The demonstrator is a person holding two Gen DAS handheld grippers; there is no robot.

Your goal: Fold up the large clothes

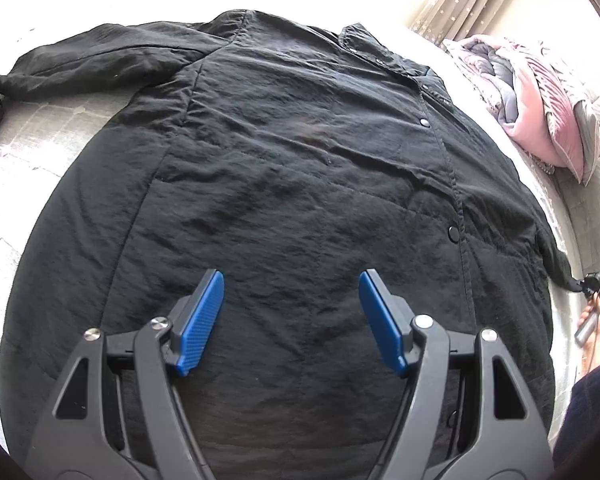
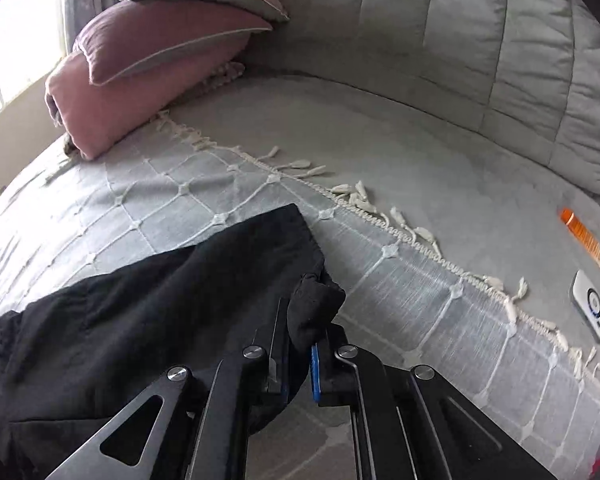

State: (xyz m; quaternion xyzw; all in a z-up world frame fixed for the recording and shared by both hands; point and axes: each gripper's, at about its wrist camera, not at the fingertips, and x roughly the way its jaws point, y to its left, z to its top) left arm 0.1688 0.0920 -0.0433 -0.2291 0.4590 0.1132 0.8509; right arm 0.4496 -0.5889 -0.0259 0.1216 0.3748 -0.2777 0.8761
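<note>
A large black jacket [image 1: 284, 152] with snap buttons lies spread flat on the bed, one sleeve stretched out to the far left. My left gripper [image 1: 291, 280] hovers over its lower body, blue pads wide apart, nothing between them. In the right wrist view the jacket's other sleeve [image 2: 148, 292] runs across the checked bedspread [image 2: 400, 304]. My right gripper [image 2: 300, 344] is shut on the black cuff, which bunches up between the fingers. The same gripper shows small at the right edge of the left wrist view, held by a hand [image 1: 592, 316].
Pink and grey pillows [image 2: 160, 60] are stacked at the bed's far corner, also seen as pillows [image 1: 540, 96] in the left view. A padded grey headboard [image 2: 480, 40] curves behind. A white device [image 2: 592, 308] and an orange tube [image 2: 584, 236] lie at the right.
</note>
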